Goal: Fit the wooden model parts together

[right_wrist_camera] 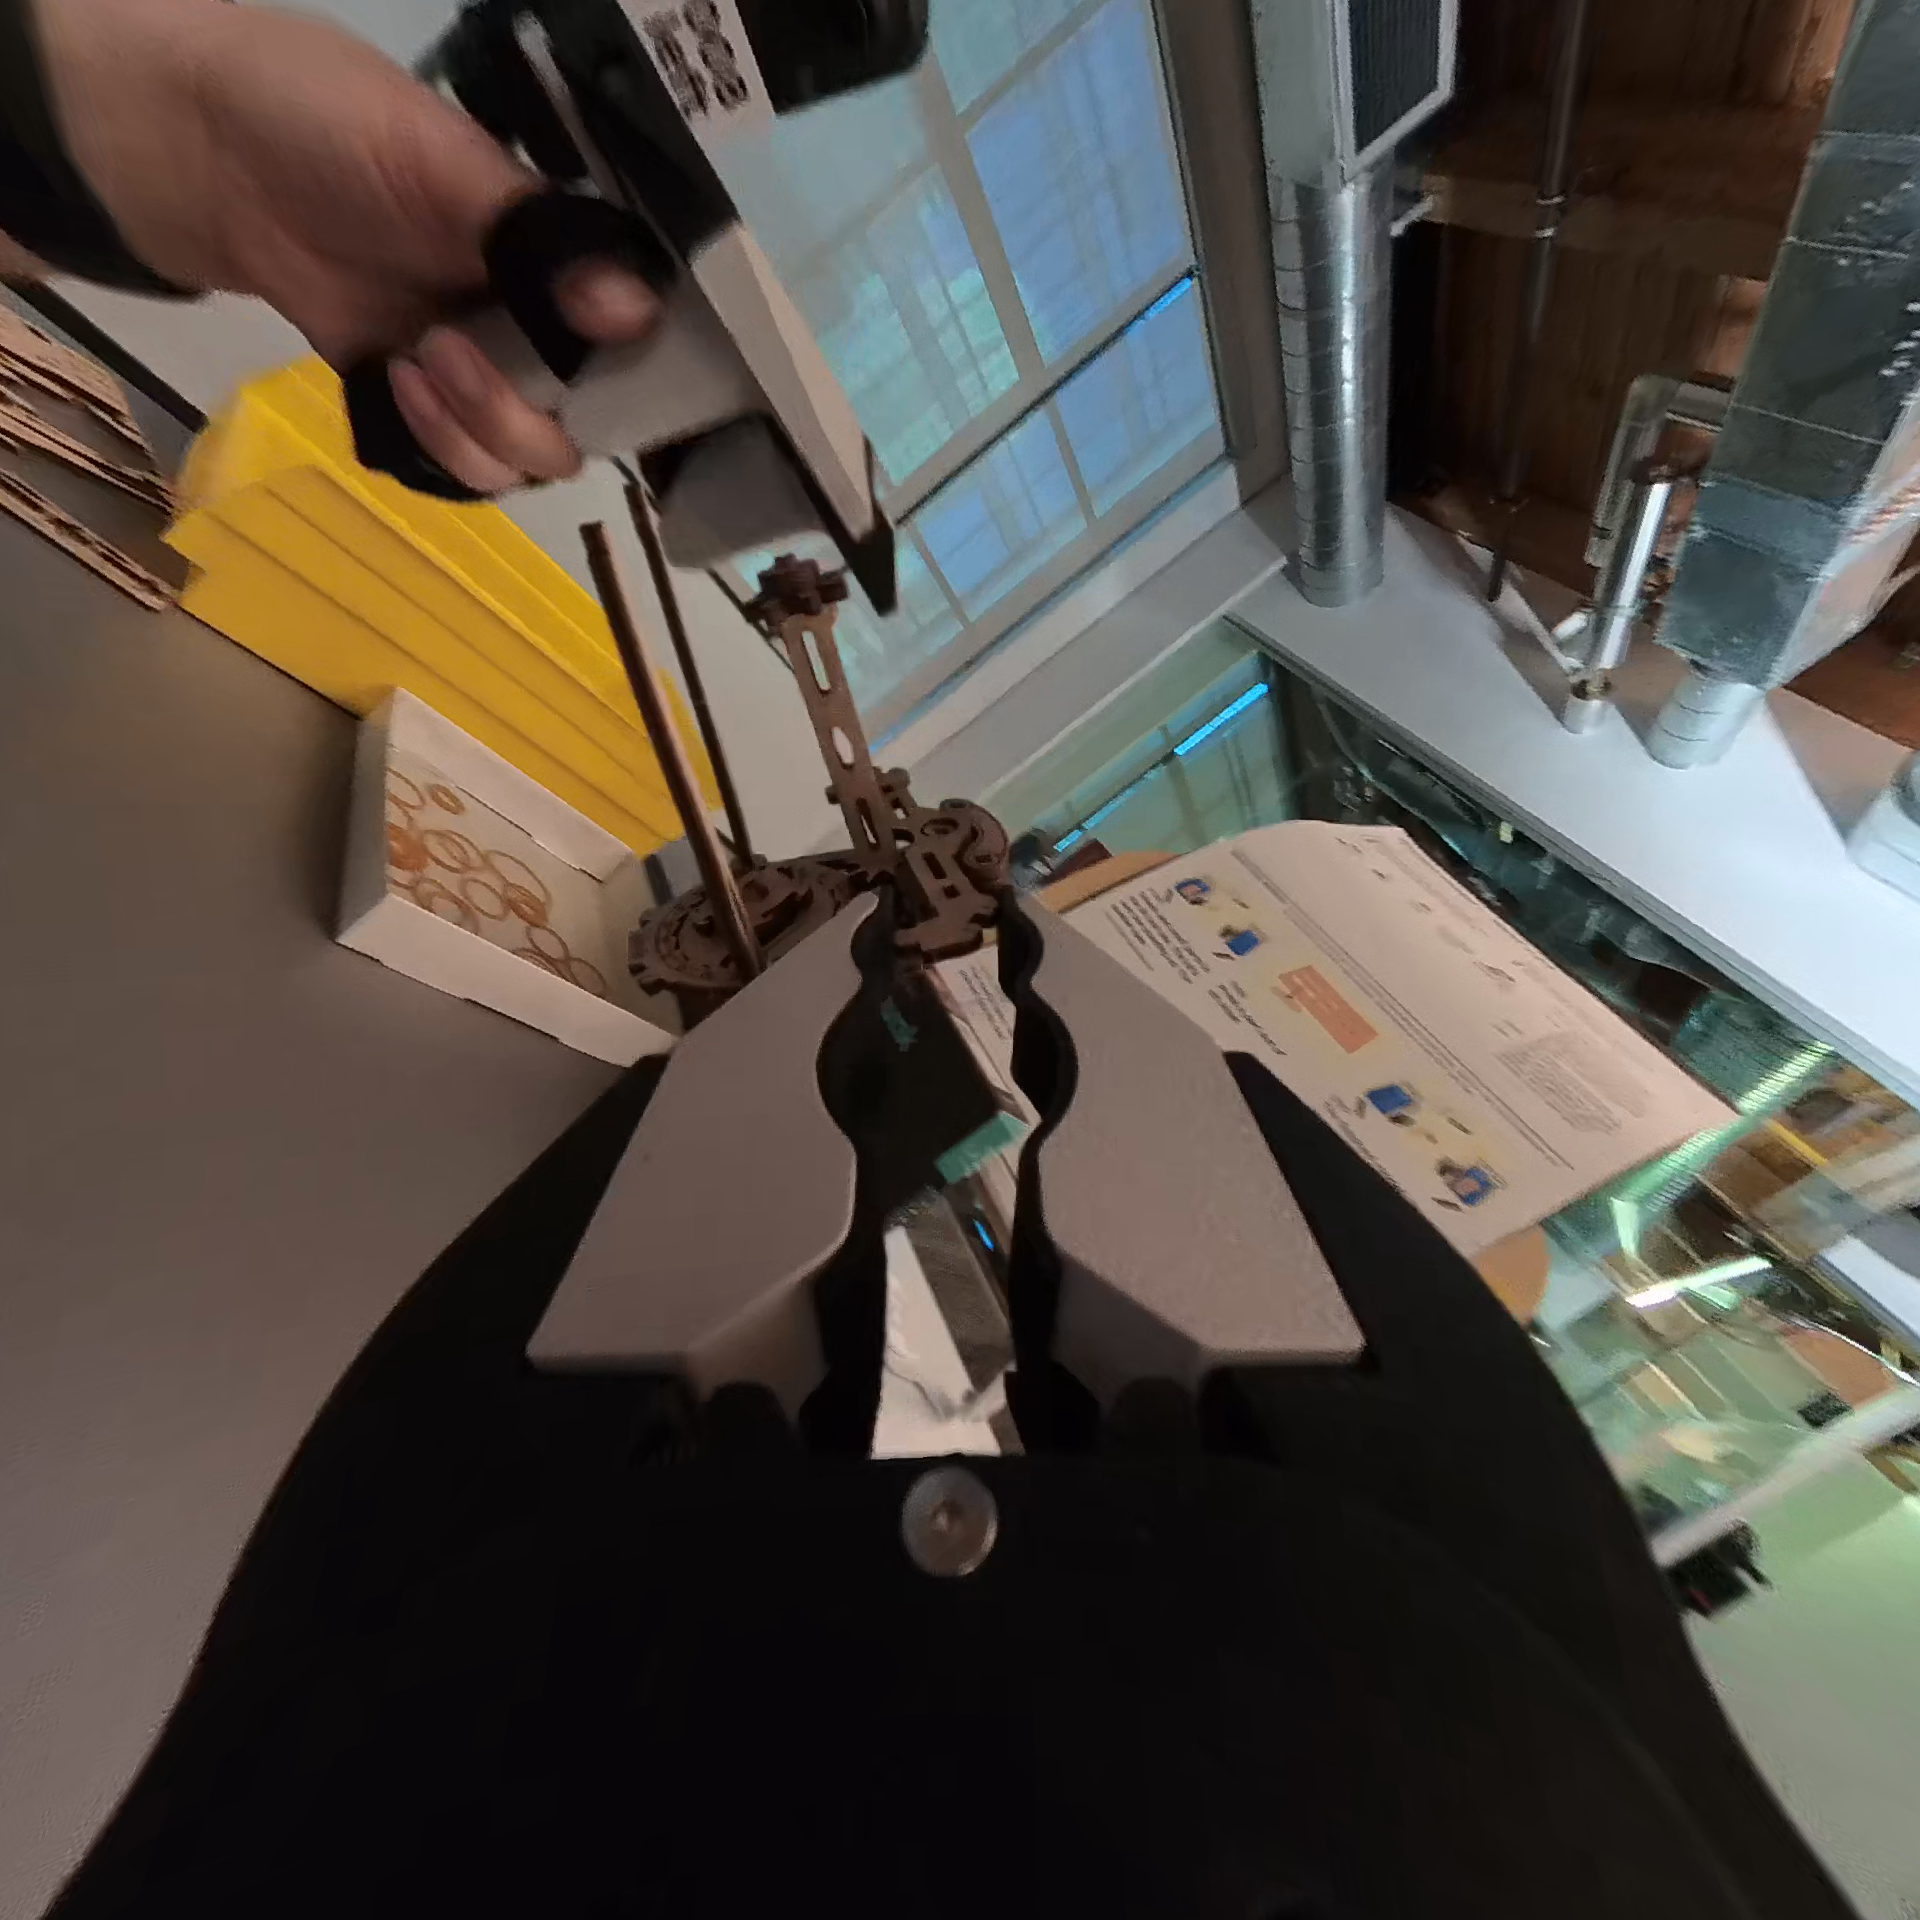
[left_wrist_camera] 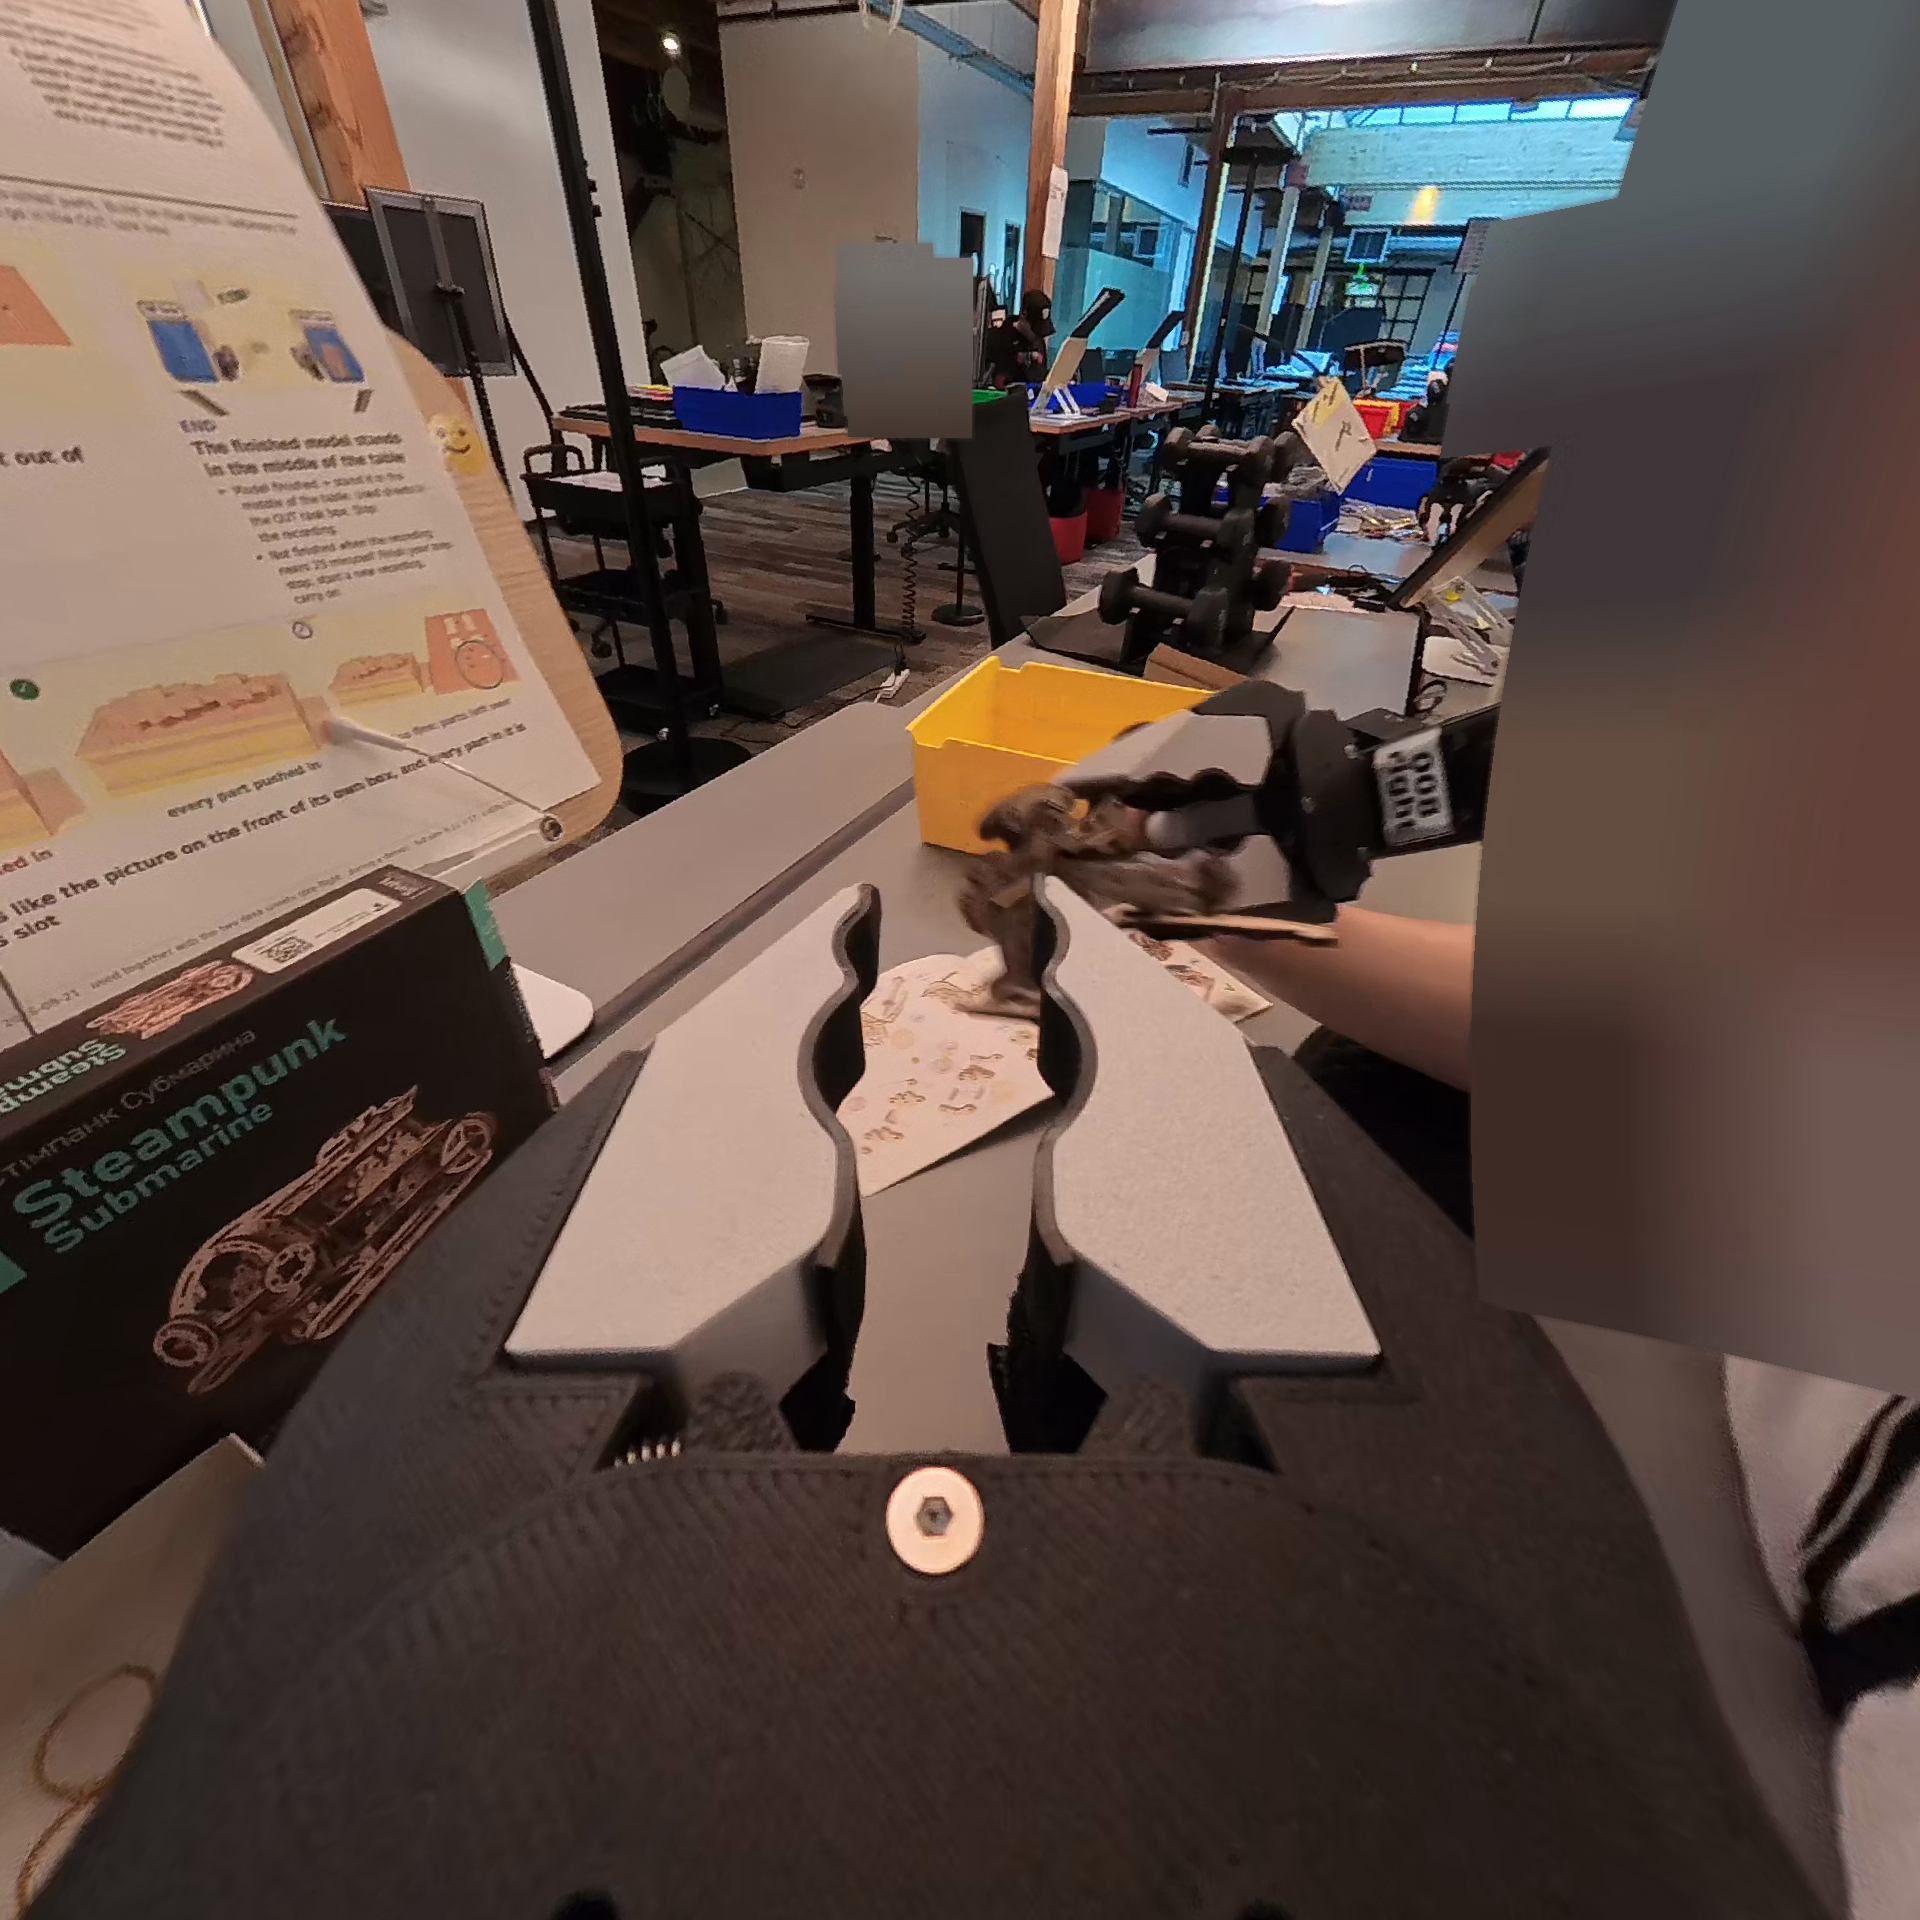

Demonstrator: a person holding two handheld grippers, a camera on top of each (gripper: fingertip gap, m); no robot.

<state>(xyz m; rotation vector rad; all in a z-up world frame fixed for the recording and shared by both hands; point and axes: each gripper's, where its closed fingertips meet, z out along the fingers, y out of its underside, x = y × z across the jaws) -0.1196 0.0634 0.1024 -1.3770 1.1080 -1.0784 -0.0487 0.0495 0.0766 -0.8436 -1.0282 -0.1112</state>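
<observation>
My right gripper [right_wrist_camera: 943,920] is shut on the dark wooden model [right_wrist_camera: 935,873], an assembly of gears, two thin rods [right_wrist_camera: 665,727] and a slotted strip [right_wrist_camera: 831,717] topped by a small gear. In the left wrist view the right gripper [left_wrist_camera: 1101,847] holds the blurred model [left_wrist_camera: 1049,862] above the table, just beyond my left fingertips. My left gripper [left_wrist_camera: 956,914] is open and empty. In the right wrist view the left gripper [right_wrist_camera: 805,551], held by a hand, sits just above the strip's small gear.
A yellow bin [left_wrist_camera: 997,727] stands behind the model. A printed parts sheet [left_wrist_camera: 935,1091] lies on the grey table [left_wrist_camera: 727,810]. The model's dark box [left_wrist_camera: 239,1143] and an instruction board [left_wrist_camera: 260,520] are on the left. A white tray of rubber bands [right_wrist_camera: 468,883] sits beside stacked yellow bins [right_wrist_camera: 416,582]. The gap from one gripper's tips to the other's is roughly 9 cm.
</observation>
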